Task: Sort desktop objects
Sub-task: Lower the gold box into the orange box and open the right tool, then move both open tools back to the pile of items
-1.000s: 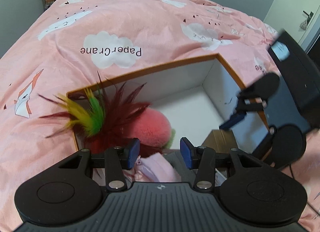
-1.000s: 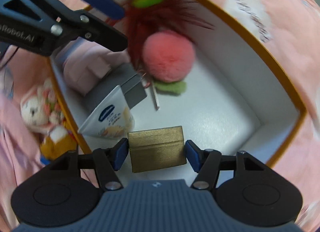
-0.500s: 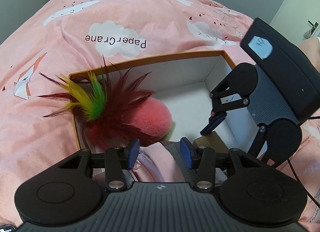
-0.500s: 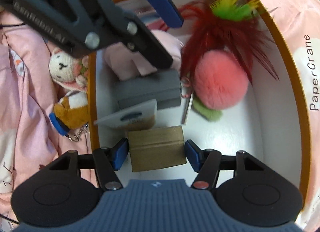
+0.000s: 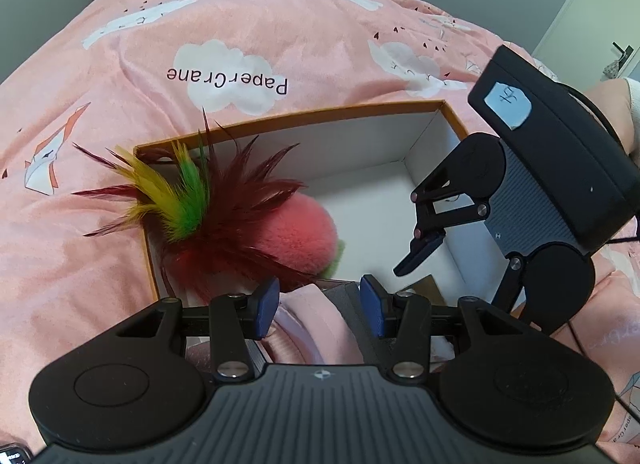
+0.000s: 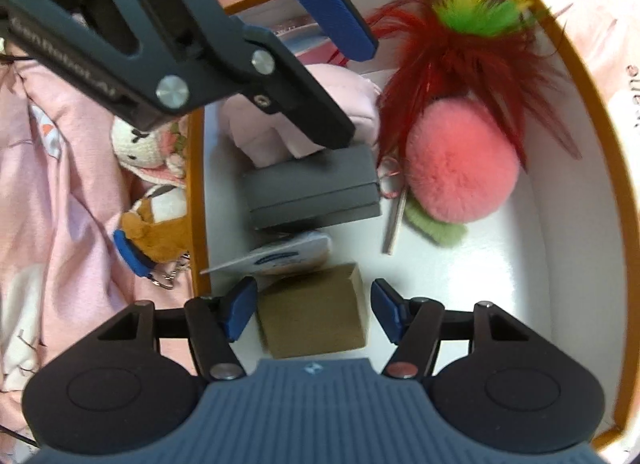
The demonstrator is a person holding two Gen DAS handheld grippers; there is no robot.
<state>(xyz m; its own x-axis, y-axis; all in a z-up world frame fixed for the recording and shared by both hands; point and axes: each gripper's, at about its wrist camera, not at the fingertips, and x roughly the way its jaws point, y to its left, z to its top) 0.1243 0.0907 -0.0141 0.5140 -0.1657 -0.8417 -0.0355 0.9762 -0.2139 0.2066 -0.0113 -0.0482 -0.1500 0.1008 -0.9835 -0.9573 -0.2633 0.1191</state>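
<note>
- Landmark: white cardboard box with orange rim (image 6: 576, 76), sitting on a pink cloud-print bedspread (image 5: 120, 84). All positions are relative to it.
- Right gripper (image 6: 310, 312) points down into the box, at the corner nearest its own camera. A small gold-brown rectangular box (image 6: 312, 312) sits between its blue pads. There is a visible gap on the right pad side and the left pad is just beside it, so the jaws are apart and not clamped.
- The gold-brown box appears to rest on the box floor, leaning on a white printed sachet (image 6: 288, 256). Judgement: this is the release step and the item is effectively placed.
- Left gripper (image 5: 318, 304) hovers over the near wall of the box, jaws apart with nothing between them. A pale pink soft pouch (image 5: 316, 324) and a flat grey case (image 6: 312, 188) lie below it inside the box.
- Also inside: a pink fluffy pom-pom toy with dark red, yellow and green feathers (image 6: 460, 168), against the far wall as seen from the left wrist.
- Outside the box, just beside its wall on the bedspread: a white crochet bunny doll (image 6: 140, 140) and a brown-and-white plush keychain with a blue strap (image 6: 156, 232). Both are unsorted.
- Next move (judgement): lift the right gripper straight up, clear of the gold-brown box without dragging it. Then reach over the wall for the bunny or the keychain.
- Risk: the two grippers are close over the box, so watch for a clash on the way out.
</note>
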